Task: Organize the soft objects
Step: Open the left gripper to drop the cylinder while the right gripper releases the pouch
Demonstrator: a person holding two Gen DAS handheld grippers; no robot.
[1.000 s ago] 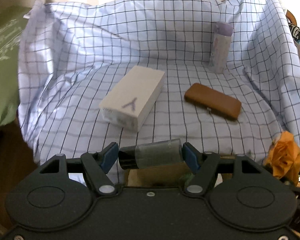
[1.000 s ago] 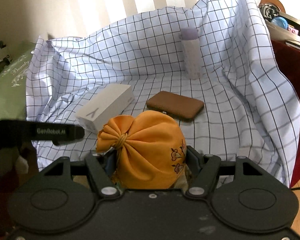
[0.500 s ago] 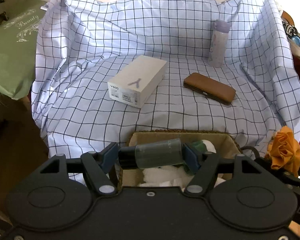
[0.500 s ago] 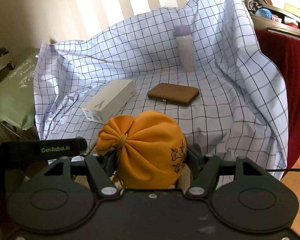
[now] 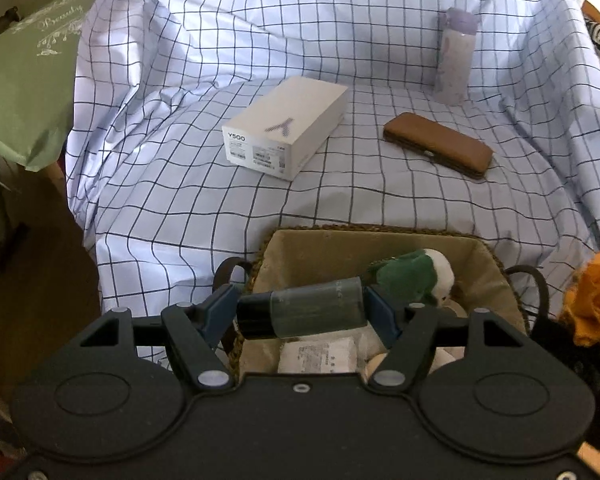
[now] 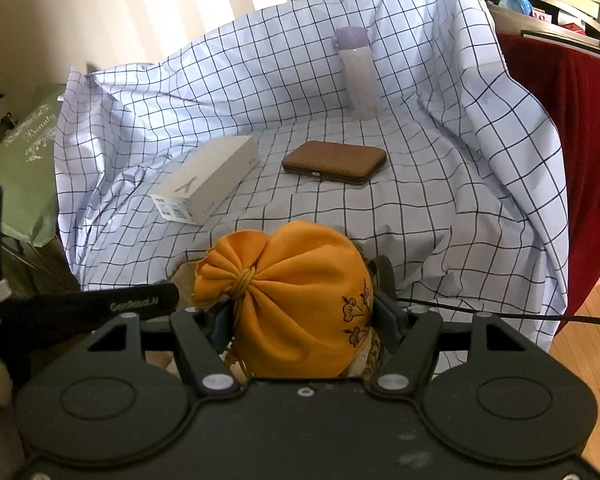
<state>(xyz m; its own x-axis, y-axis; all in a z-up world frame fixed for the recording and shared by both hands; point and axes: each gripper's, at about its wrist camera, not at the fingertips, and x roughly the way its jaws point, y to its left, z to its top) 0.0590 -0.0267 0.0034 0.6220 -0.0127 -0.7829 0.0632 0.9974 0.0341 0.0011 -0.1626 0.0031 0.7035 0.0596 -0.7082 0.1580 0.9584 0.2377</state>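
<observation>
Surface: checked cloth | left claw grips grey bottle | right claw grips orange pouch

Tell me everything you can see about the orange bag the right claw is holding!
The orange bag is a soft, round cloth pouch, puffed out as if full. Its mouth is gathered into folds and tied shut with a yellowish cord, facing left in the right wrist view. Little flowers are stitched low on its right side. The right claw squeezes it from both sides. It hangs in front of the checked cloth, over a woven basket.
</observation>
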